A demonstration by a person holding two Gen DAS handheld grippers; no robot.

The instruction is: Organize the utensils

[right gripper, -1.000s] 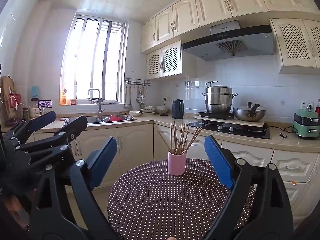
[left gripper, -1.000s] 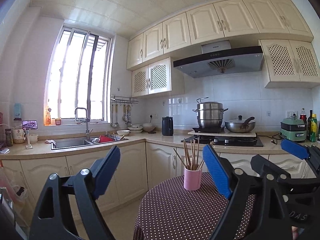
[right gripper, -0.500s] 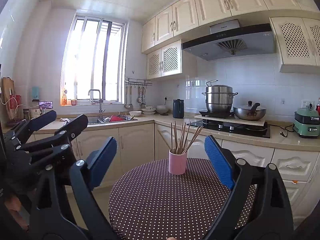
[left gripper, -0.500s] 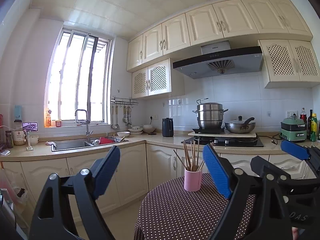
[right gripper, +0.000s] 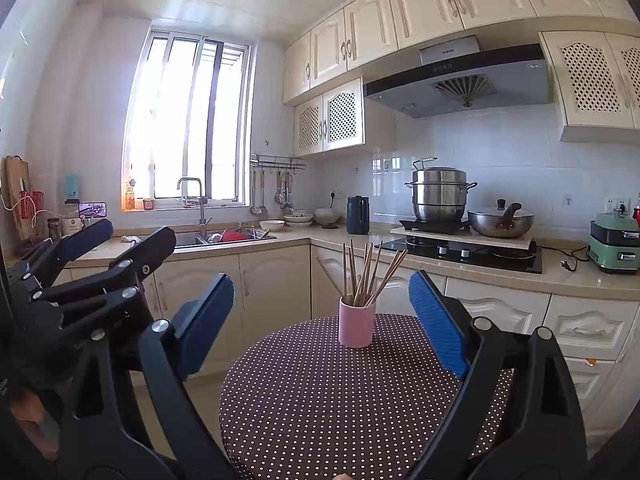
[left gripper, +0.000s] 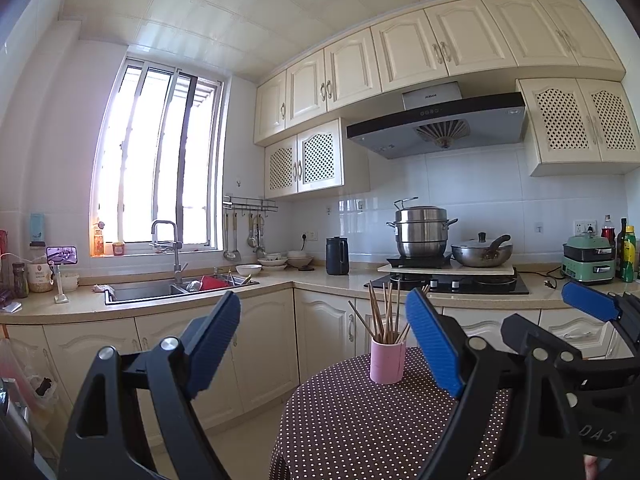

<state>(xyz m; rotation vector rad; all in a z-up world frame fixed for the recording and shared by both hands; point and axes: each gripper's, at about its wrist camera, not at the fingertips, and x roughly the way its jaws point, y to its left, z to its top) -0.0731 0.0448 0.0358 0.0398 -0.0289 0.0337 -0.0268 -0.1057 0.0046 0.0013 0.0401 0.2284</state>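
A pink cup (right gripper: pixel 357 327) full of wooden chopsticks (right gripper: pixel 366 276) stands upright at the far side of a round table with a brown polka-dot cloth (right gripper: pixel 320 400). In the left wrist view the same cup (left gripper: pixel 387 364) and chopsticks (left gripper: pixel 385 312) appear. My right gripper (right gripper: pixel 322 320) is held level before the table, open, with nothing between its blue pads. My left gripper (left gripper: pixel 322 338) hangs open and empty left of the table. Each gripper shows at the other view's edge: the right one (left gripper: pixel 592 308), the left one (right gripper: pixel 120 240).
Behind the table runs an L-shaped counter (right gripper: pixel 580 280) with a sink (right gripper: pixel 224 238), a black kettle (right gripper: pixel 357 220), a steel steamer pot (right gripper: pixel 439 196) and a wok (right gripper: pixel 500 220) on the hob. Cabinets stand below. A green appliance (right gripper: pixel 614 250) sits at the right.
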